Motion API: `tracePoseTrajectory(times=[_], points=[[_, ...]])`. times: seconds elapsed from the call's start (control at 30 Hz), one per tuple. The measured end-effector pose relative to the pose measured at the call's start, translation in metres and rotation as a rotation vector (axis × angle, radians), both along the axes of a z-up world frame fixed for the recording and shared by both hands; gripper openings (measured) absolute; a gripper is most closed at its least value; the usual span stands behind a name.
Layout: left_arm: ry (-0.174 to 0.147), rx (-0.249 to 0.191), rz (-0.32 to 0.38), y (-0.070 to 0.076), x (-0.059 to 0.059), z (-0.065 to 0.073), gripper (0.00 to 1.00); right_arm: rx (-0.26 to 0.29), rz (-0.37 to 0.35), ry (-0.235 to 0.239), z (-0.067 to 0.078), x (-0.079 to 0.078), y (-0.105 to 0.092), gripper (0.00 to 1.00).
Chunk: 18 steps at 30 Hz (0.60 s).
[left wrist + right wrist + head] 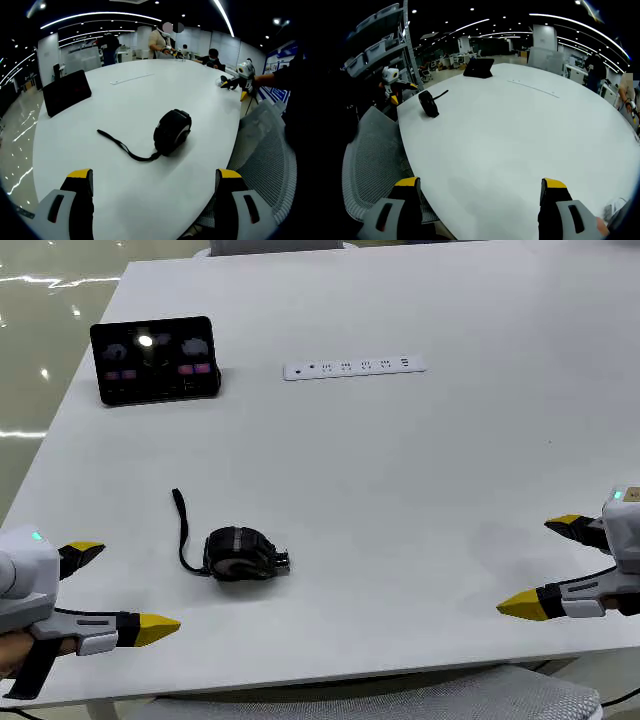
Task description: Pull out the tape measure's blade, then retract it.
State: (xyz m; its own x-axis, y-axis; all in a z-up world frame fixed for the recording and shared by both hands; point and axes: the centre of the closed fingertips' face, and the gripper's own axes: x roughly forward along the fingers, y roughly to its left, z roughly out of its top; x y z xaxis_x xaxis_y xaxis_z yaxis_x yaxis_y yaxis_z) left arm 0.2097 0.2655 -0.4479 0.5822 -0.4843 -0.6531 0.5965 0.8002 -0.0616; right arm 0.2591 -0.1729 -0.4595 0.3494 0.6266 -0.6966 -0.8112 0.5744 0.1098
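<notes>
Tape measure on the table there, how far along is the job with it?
Nothing looks done: the tape measure lies on the table, no blade drawn out. Nothing is in hand: the left gripper and right gripper are open, apart from it on either side. Grasping it, pulling the blade out and retracting it all remain.
</notes>
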Motion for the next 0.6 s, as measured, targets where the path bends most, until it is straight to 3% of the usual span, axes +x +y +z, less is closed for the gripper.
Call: tracePoseTrajectory(times=[0.43, 0.57, 0.6], points=[[0.012, -0.004, -0.018, -0.0044, -0.0026, -0.0004, 0.99, -0.005, 0.011, 0.010, 0.0006, 0.0014, 0.0024, 0.99], [0.025, -0.004, -0.034, -0.0052, -0.0037, -0.0029, 0.99, -0.018, 0.018, -0.004, -0.0013, 0.0041, 0.0038, 0.99], [0.027, -0.012, -0.042, -0.0067, -0.0035, -0.0023, 0.99, -0.016, 0.033, -0.032, 0.0004, 0.0069, 0.0057, 0.99]])
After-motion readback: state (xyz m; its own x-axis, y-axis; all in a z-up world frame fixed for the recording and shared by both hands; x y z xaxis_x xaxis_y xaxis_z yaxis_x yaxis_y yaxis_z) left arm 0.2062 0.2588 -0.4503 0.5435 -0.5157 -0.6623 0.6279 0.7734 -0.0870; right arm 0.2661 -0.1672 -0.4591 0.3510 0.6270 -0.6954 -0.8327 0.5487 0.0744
